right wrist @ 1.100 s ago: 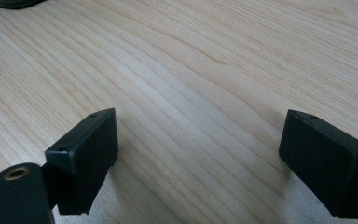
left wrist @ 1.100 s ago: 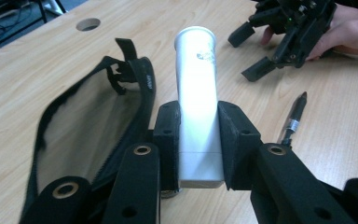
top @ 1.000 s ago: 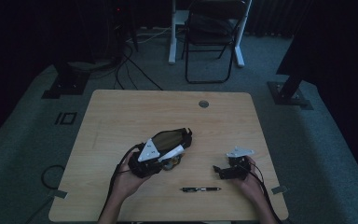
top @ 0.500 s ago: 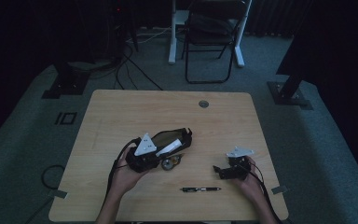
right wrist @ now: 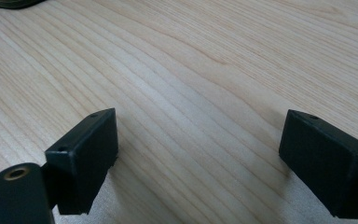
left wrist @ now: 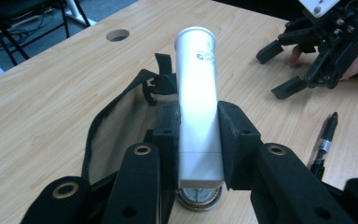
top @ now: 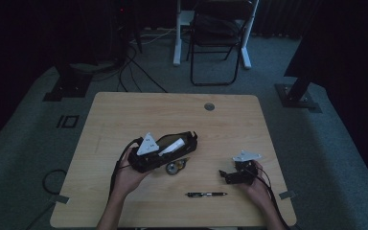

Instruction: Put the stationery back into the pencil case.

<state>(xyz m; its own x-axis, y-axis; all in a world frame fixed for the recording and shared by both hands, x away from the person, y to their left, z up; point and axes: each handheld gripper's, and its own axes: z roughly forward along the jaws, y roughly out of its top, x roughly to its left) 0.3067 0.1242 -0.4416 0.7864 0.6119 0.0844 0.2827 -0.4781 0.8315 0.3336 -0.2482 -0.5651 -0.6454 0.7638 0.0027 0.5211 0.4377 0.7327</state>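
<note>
My left gripper (left wrist: 198, 116) is shut on a white cylindrical tube (left wrist: 196, 88), which it holds lengthwise just above an open black pouch (left wrist: 116, 126). In the high view the left gripper (top: 168, 149) and the tube (top: 173, 144) sit over the pouch (top: 189, 140) at the table's middle. A small round metal object (top: 175, 168) lies on the table under the tube's near end. My right gripper (top: 226, 175) rests on the table at the right, and its jaws (right wrist: 198, 158) stand wide open over bare wood.
A black pen (top: 206, 194) lies near the front edge between the two hands. The wooden table (top: 124, 115) has a round cable hole (top: 209, 106) at the back. A folding chair (top: 220, 38) and cables stand on the floor beyond.
My left gripper has drawn slightly left and away with the white tube, and the round metal object beside it now shows. The right gripper and the pen have stayed put.
</note>
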